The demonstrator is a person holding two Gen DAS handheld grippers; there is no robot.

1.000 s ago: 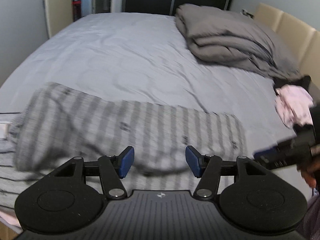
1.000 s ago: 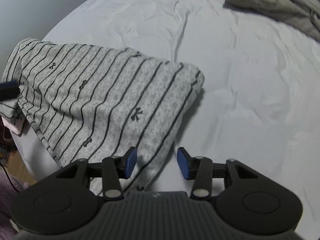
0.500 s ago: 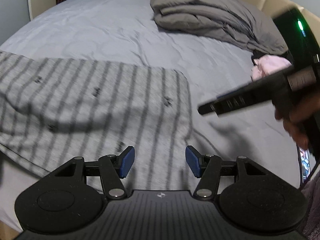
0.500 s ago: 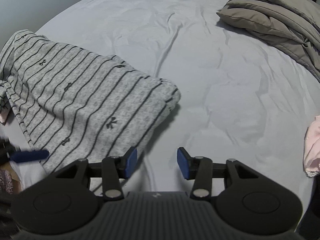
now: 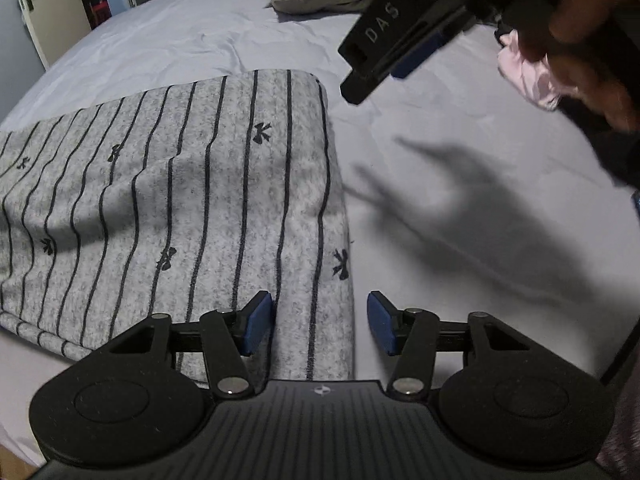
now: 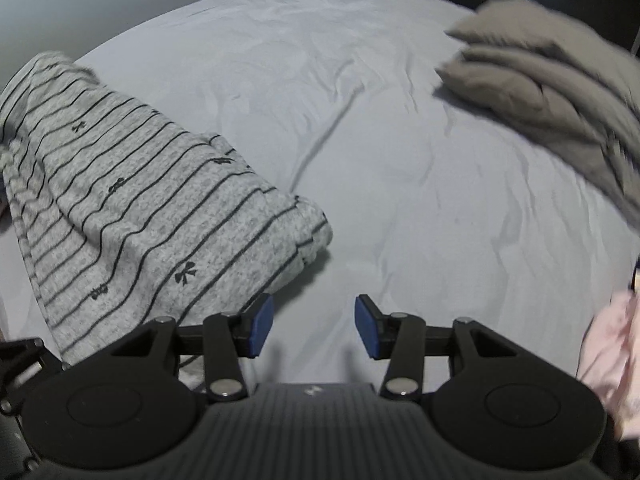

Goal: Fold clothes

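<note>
Between the blue pads of the left gripper [image 5: 319, 323], the folded edge of a grey knitted garment with thin black stripes and small black bows [image 5: 168, 216] runs up toward the far side of the bed. The jaws stand about half open and are closing. The left pad sits against the cloth, while the right pad is clear of it, over the sheet just beside the fold. Nothing is pinched yet.

The right gripper [image 6: 315, 331] also stands about half open and holds nothing. Only the pale grey bed sheet [image 6: 400, 184] shows between its pads. The garment's rounded folded corner lies just to the left of its left pad.

The garment looks soft, light and limp. It would likely sag and slide apart if lifted by one layer. The thick folded edge, taken through all layers, seems the best place to grip.

The garment lies flat near the bed's near edge. Farther off are a folded taupe duvet [image 6: 552, 92] and a crumpled pale pink cloth [image 5: 528, 80]. In the left view, a person's hand [image 5: 592, 52] holds the right gripper above the sheet.
</note>
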